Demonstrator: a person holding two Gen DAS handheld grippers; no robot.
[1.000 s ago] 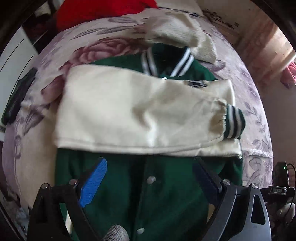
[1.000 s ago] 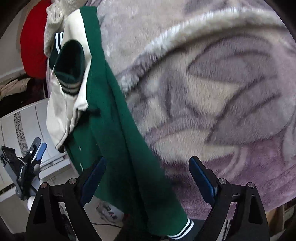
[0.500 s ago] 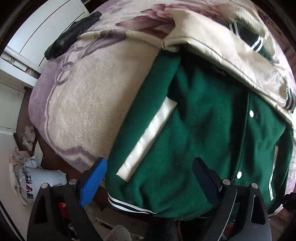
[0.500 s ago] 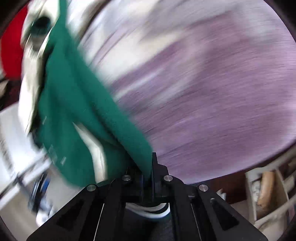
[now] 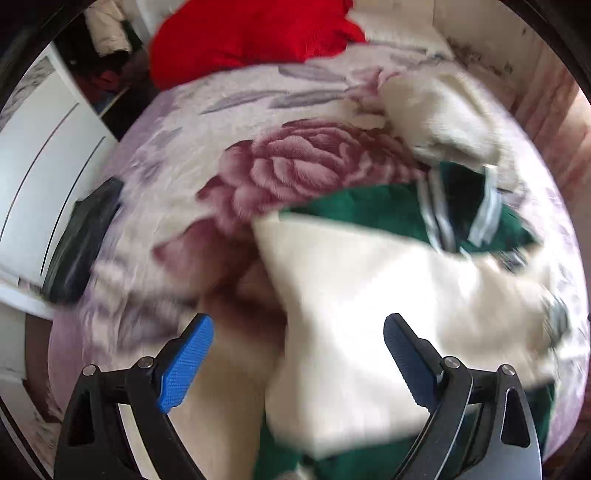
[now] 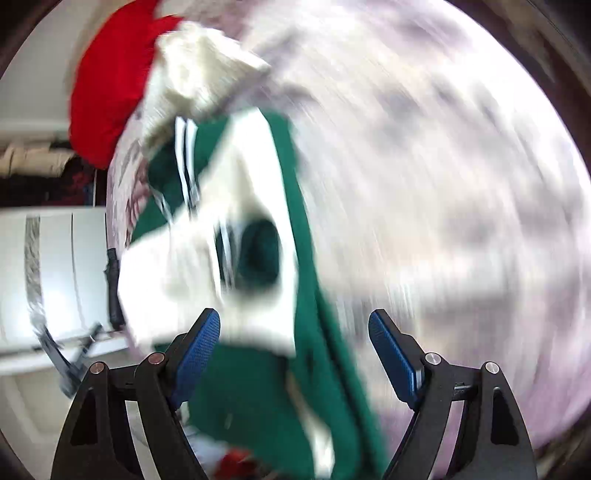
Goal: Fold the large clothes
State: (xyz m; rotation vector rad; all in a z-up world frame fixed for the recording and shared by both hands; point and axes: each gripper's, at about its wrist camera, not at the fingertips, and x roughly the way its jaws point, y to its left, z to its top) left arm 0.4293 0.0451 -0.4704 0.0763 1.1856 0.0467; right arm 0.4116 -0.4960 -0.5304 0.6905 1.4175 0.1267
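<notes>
A green varsity jacket [image 5: 369,206] with cream sleeves [image 5: 369,295] lies on the flowered bed blanket [image 5: 295,166], sleeves folded across its front, striped collar [image 5: 458,206] at the far side. My left gripper [image 5: 295,362] is open and empty over the jacket's left edge, its blue pads wide apart. In the right wrist view the jacket [image 6: 258,387] lies blurred, with a striped cuff [image 6: 255,254] on the cream sleeve. My right gripper [image 6: 291,354] is open above the jacket's green edge, holding nothing.
A red garment [image 5: 251,33] and a cream folded cloth [image 5: 439,118] lie at the far end of the bed. A black item [image 5: 81,243] rests at the bed's left edge by a white cabinet [image 5: 40,155]. The red garment [image 6: 107,88] shows in the right wrist view too.
My right gripper, shut on the jacket's green edge half a second ago, has opened and let go. Both cameras have swung up toward the jacket's upper part; both views are motion-blurred.
</notes>
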